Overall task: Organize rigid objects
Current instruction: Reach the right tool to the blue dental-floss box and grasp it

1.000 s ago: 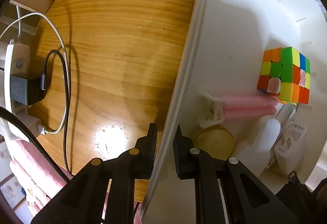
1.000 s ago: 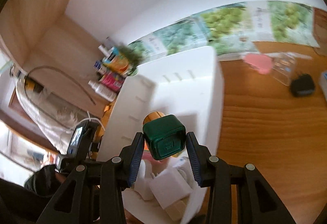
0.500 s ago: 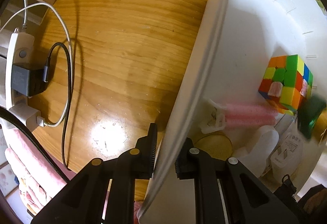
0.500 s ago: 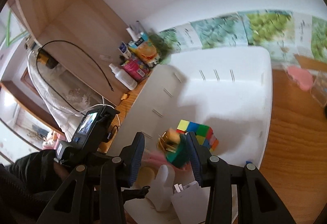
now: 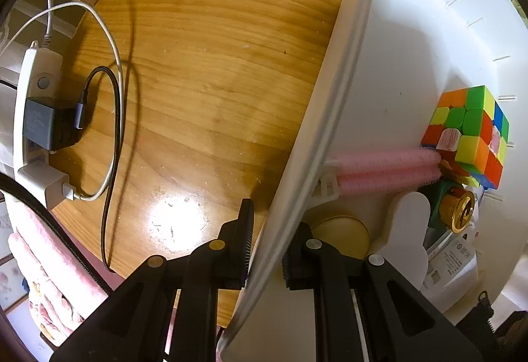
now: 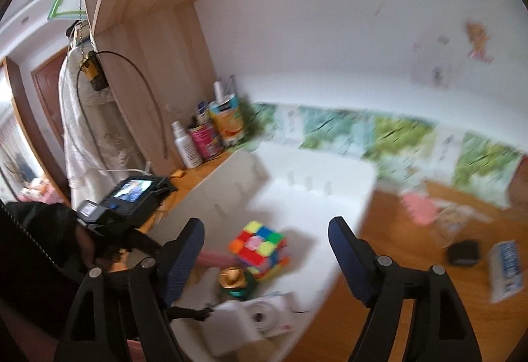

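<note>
My left gripper (image 5: 274, 230) points down and is shut on the side wall of the white bin (image 5: 396, 32), one finger outside and one inside. In the bin lie a colour cube (image 5: 468, 137), two pink rollers (image 5: 386, 167), a green bottle with a gold cap (image 5: 458, 210), a white bottle (image 5: 409, 230) and a white charger box (image 5: 452, 263). My right gripper (image 6: 267, 230) hovers above the bin (image 6: 316, 197), its jaws opening with nothing between them. Below it the green bottle (image 6: 236, 281) rests beside the cube (image 6: 259, 248).
A power strip with plugs and looping cables (image 5: 36, 121) lies on the wooden desk left of the bin. Bottles and cans (image 6: 211, 131) stand at the back by the shelf. Right of the bin are a pink item (image 6: 419, 207), a black object (image 6: 462, 251) and a blue-white box (image 6: 505, 269).
The right gripper let go of the green bottle, which dropped into the bin beside the cube. Its jaws spread wide and it rose and rolled. The left gripper kept its hold on the bin wall.
</note>
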A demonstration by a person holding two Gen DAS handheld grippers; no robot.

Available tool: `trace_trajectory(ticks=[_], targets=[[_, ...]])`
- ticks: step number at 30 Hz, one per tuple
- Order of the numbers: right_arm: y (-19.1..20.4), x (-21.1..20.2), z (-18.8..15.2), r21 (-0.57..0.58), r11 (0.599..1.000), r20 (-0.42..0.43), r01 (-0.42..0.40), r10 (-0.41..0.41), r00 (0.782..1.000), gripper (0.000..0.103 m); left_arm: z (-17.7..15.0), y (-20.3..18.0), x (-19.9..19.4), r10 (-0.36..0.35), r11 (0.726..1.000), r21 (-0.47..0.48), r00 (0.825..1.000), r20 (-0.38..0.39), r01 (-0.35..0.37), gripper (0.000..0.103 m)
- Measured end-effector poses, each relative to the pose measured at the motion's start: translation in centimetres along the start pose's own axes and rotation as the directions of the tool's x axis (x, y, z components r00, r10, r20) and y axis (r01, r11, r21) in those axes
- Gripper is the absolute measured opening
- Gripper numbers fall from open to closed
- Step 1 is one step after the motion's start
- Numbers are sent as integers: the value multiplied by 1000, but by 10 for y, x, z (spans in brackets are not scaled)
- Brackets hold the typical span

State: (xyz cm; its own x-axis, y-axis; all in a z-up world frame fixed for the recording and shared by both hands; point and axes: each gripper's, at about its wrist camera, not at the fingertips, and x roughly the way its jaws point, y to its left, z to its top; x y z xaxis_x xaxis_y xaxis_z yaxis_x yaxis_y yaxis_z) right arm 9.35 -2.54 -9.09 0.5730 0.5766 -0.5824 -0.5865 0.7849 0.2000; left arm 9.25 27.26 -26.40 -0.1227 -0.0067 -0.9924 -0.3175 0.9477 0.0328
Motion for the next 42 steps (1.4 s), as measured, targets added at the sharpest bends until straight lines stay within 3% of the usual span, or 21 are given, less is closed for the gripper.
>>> trace_trajectory(ticks=[6, 13, 26, 28, 32, 42], targets=[[-25, -35, -2, -36, 985, 79, 168, -165, 983, 82, 2, -5, -1, -7, 1000, 2, 1000, -7, 7, 15], [-69, -71, -5, -25, 930, 140, 366, -359, 923, 83, 5, -5, -1, -7, 1000, 3, 1000, -11, 7, 15], [-165, -95, -23, 20, 836, 151, 549, -545, 824, 86, 12, -13, 1, 25, 1000, 2, 999, -31, -25, 15], [-177, -94, -28, 25, 830, 153, 558, -554, 818, 86, 13, -15, 1, 26, 1000, 0, 999, -34, -26, 15], [-203, -89, -41, 56, 829, 139, 556, -558, 818, 97, 15, -17, 2, 18, 1000, 8, 999, -40, -18, 15], [-248, -55, -68, 77, 833, 5, 548, -550, 835, 97, 20, -17, 4, 8, 1000, 1, 999, -51, -8, 15]])
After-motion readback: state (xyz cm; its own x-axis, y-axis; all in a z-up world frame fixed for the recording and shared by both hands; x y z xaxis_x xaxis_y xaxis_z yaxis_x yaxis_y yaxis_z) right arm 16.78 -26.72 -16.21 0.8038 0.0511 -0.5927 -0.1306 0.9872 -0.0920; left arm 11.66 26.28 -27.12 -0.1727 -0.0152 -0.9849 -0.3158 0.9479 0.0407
